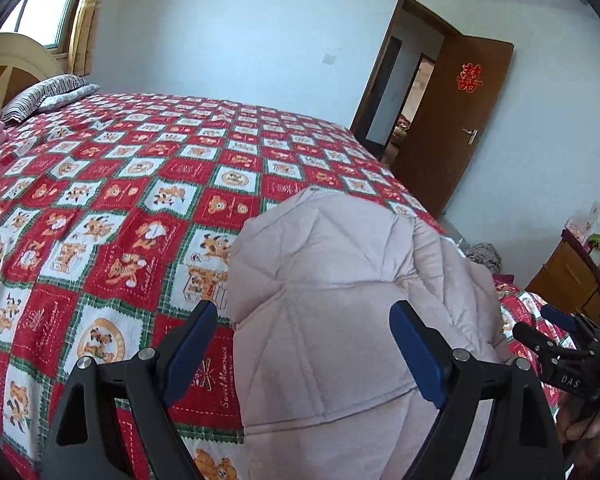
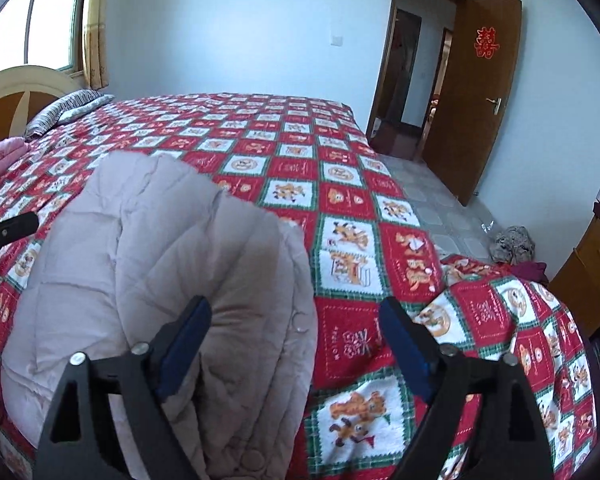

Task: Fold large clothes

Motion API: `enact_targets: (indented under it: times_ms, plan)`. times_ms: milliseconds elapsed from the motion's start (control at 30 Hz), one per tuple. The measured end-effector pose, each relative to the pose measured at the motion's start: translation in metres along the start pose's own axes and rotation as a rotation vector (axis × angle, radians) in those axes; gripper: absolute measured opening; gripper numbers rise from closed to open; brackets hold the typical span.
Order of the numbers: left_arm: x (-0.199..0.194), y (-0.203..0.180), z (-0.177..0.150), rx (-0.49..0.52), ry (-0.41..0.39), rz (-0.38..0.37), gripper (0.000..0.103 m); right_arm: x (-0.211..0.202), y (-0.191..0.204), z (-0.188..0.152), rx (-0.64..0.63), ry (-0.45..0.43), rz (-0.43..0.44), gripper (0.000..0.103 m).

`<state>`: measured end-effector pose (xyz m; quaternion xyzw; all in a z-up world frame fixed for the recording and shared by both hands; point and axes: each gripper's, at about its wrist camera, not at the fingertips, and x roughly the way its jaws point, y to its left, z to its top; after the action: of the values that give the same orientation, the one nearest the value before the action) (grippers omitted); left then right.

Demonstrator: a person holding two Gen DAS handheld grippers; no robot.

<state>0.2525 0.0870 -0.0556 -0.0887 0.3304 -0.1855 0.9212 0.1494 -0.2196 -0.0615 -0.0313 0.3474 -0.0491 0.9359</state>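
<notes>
Lying folded on bed [image 1: 100,200]: quilted coat [image 1: 331,320]. Left gripper [image 1: 311,352], right gripper [image 2: 296,344] both released, empty. Advice: grasp coat's near edge evenly.

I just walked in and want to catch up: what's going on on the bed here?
A person with a two-finger gripper in each hand is folding a pale quilted coat on the red checked bedspread. The coat lies bundled on the bed. Both the left gripper and the right gripper are open and hold nothing. A folded pink garment sits near the pillow.
</notes>
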Motion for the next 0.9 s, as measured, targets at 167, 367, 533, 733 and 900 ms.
enact_targets:
  times_ms: [167, 367, 533, 733, 900]
  plan:
    - [0.013, 0.003, -0.003, 0.010, 0.030, 0.015, 0.088, 0.016, 0.002, 0.013, -0.032, 0.012, -0.012, 0.097]
    - [0.030, 0.011, -0.014, -0.030, 0.071, -0.009, 0.088, 0.030, 0.005, 0.016, -0.048, 0.031, -0.011, 0.097]
    - [0.039, 0.016, -0.016, -0.068, 0.091, -0.042, 0.091, 0.038, 0.008, 0.020, -0.078, 0.038, -0.024, 0.097]
    - [0.045, 0.023, -0.013, -0.129, 0.126, -0.116, 0.092, 0.048, 0.003, 0.024, -0.064, 0.057, -0.008, 0.099]
    - [0.052, 0.021, -0.015, -0.115, 0.136, -0.121, 0.092, 0.053, 0.006, 0.025, -0.072, 0.062, -0.007, 0.099]
